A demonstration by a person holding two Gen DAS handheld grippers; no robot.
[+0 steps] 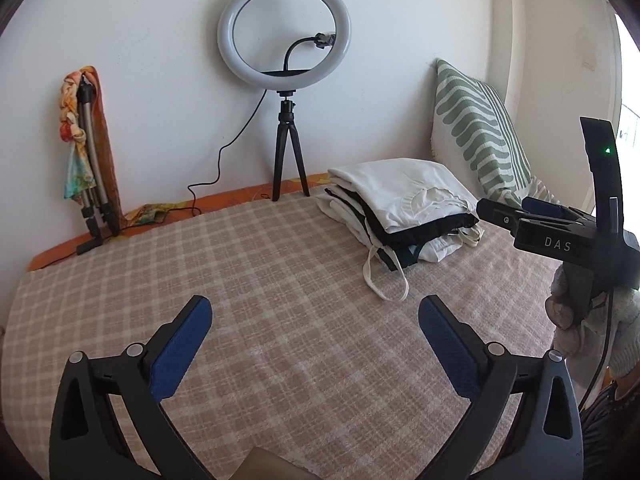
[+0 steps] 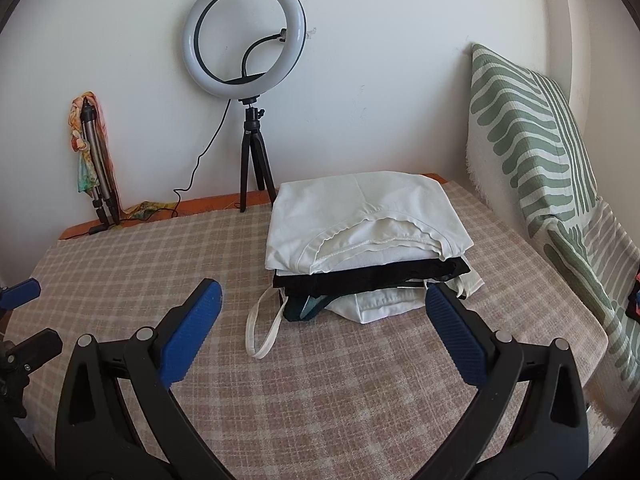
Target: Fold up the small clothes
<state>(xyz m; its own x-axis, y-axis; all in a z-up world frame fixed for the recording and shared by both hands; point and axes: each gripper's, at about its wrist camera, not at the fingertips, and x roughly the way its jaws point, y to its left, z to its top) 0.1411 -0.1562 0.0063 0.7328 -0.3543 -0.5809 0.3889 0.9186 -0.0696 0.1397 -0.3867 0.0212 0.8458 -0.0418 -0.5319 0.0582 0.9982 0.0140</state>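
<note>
A stack of folded clothes is seen resting on a bed covered by a pink-and-cream checked blanket, toward its far right corner and near a green-and-white patterned cushion propped against the wall. A white garment lies on top of the stack, with a black layer beneath it and further white and dark teal pieces at the bottom; a white loop strap trails from the stack onto the blanket.

The left gripper is held wide over bare blanket, nothing between its blue pads. The right gripper is likewise spread wide, its tips just short of the front edge of the stack, with nothing pinched; in the left wrist view it is seen from the side at the right edge, carried by a gloved hand.

At the far edge of the bed, a ring light on a small black tripod is set against the white wall, and a folded tripod draped with a colourful scarf is leaned in the left corner.
</note>
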